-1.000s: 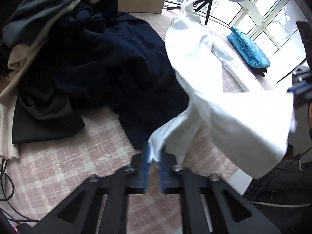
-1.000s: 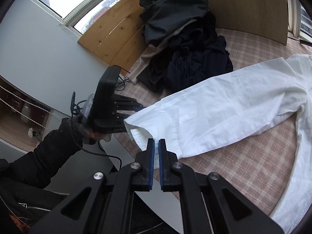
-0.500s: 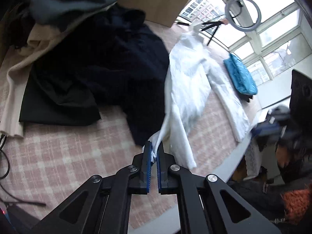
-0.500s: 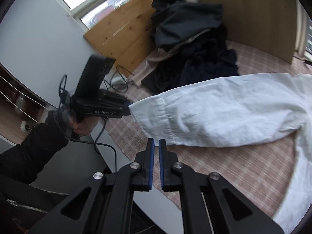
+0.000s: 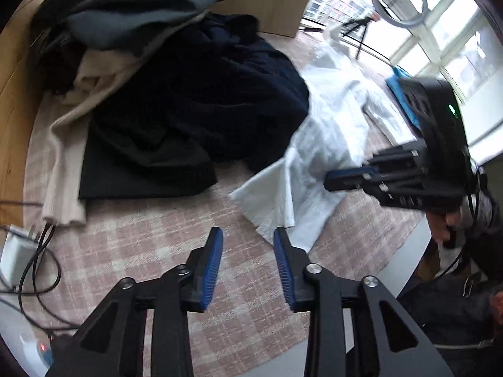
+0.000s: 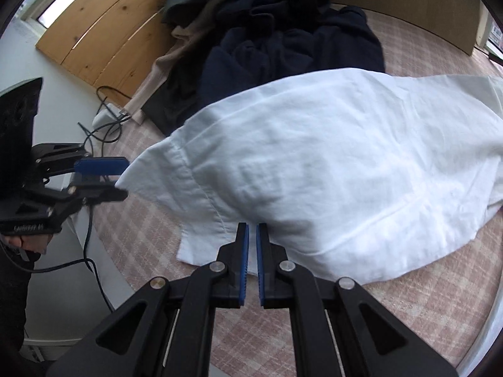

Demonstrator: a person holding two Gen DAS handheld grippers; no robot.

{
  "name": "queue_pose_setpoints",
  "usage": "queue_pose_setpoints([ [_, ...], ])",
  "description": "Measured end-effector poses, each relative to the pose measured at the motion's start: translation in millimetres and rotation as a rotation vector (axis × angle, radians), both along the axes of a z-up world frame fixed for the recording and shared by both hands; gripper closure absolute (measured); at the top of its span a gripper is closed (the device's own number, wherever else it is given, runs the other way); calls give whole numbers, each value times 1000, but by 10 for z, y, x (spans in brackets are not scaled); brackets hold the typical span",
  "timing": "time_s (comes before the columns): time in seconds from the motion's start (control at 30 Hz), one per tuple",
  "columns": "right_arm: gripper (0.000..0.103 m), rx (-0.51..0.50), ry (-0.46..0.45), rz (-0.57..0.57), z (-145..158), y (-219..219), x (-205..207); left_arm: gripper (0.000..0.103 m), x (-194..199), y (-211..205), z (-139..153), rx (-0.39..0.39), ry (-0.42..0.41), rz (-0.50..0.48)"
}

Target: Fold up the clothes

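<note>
Bench w/ pink checked cloth [image 5: 151, 251], windows [image 5: 446, 44] behind. Left tool [image 5: 248, 242] opening, empty, shirt [image 6: 314, 157] just beside; right tool [image 6: 252, 232] pressed together, empty.

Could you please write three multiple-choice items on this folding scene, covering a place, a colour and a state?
1. Where is the dark clothes pile relative to the white shirt in the right wrist view?
A in front of it
B behind it
C under the table

2. What colour is the table cover?
A pink plaid
B plain green
C black

3. How is the left claw?
A clamped on the shirt
B out of view
C opening, nothing between its fingers

Key: 1 B, the pile lies beyond the shirt; 2 A, a pink check shows; 3 C, bare cover shows in the gap.
</note>
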State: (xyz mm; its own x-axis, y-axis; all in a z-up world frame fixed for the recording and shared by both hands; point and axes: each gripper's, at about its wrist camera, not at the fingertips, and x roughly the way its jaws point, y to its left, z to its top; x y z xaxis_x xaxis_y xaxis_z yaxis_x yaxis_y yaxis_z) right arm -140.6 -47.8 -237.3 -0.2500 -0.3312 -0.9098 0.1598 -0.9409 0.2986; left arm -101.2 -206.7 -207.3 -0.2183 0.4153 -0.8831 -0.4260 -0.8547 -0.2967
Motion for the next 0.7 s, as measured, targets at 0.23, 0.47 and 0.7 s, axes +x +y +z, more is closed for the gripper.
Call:
queue_pose_setpoints([
  [0.23, 97, -10, 17, 7, 238, 79, 130, 66, 166, -121, 27, -21, 3, 7],
  [0.47, 76, 26, 110, 101, 454, -237, 18, 65, -8, -76, -3, -32, 11, 4],
  [0.7, 78, 135, -98, -63, -137, 508, 125, 65, -169, 32, -51, -56, 21, -52],
])
